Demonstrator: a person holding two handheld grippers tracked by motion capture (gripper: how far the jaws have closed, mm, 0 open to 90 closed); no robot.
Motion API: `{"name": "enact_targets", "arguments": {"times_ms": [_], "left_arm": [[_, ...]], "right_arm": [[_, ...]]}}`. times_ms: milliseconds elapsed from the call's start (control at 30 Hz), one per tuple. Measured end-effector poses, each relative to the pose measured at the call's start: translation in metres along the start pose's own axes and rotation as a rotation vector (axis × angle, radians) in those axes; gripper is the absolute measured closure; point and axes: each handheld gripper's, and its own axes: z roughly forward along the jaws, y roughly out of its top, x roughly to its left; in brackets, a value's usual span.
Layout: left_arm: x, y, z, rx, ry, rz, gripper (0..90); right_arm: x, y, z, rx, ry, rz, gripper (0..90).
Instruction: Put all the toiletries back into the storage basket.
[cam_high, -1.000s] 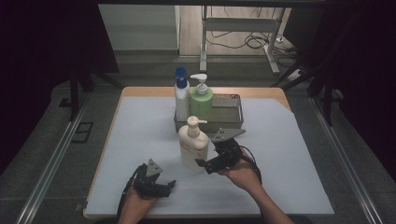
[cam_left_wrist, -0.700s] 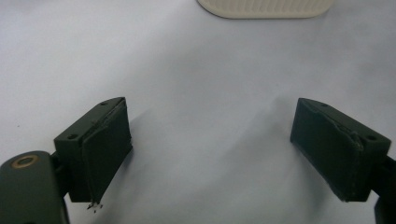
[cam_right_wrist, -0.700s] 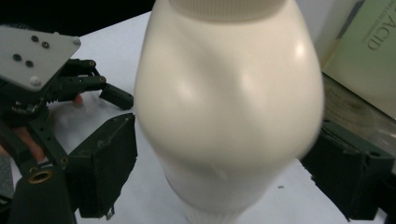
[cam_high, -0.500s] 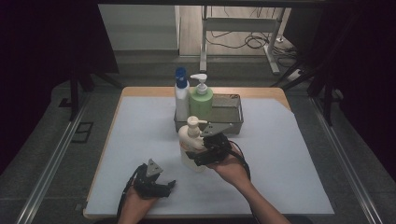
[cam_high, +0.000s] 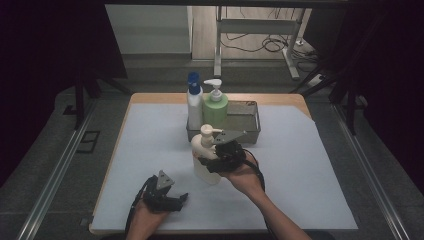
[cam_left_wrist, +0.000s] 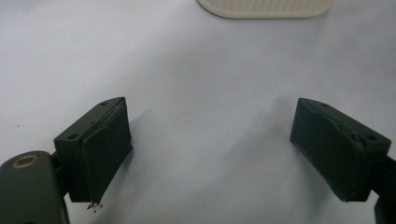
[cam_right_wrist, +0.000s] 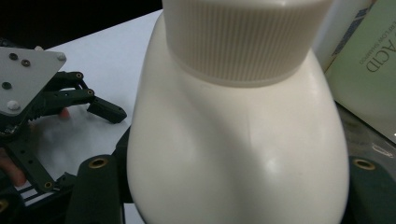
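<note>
High view: two pump bottles already stand at the left end of the metal tray at the back of the tabletop, a white one with a blue cap and a green one just beside it. The third, a cream pump bottle, stands upright on the tabletop just in front of the tray, not in it. My read: the job is loading bottles into the tray, two done, one left, and the free space is at the tray's right end. The right gripper is at the cream bottle's lower body, coming in from its right side. Right gripper view has the cream bottle sitting between the jaws, with a jaw base visible on either side of its body; the pads themselves are hidden behind the bottle, so I can't tell whether they're clamped on it or just bracketing it. No sign the bottle is off the surface yet. The left gripper rests low on the tabletop near the front edge, well apart from the bottles. Left gripper view shows its jaws spread wide, nothing between them, just bare tabletop and the cream bottle's ribbed base at the top edge.
</note>
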Motion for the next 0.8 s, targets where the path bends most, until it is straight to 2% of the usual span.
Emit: {"name": "enact_targets", "arguments": {"times_ms": [167, 367, 600, 800], "left_arm": [[0.000, 0.000, 0.000, -0.001, -0.001, -0.001, 12.0], [0.000, 0.000, 0.000, -0.001, -0.001, -0.001, 12.0], [0.000, 0.000, 0.000, -0.002, -0.001, -0.002, 12.0], [0.000, 0.000, 0.000, 0.000, -0.002, -0.002, 12.0]], "right_arm": [[0.000, 0.003, -0.005, 0.034, 0.016, -0.012, 36.3], [-0.004, 0.006, -0.016, 0.044, 0.020, -0.015, 36.4], [-0.013, 0.011, -0.032, 0.045, 0.045, 0.010, 36.4], [-0.021, 0.015, -0.045, 0.057, 0.033, 0.014, 36.4]]}}
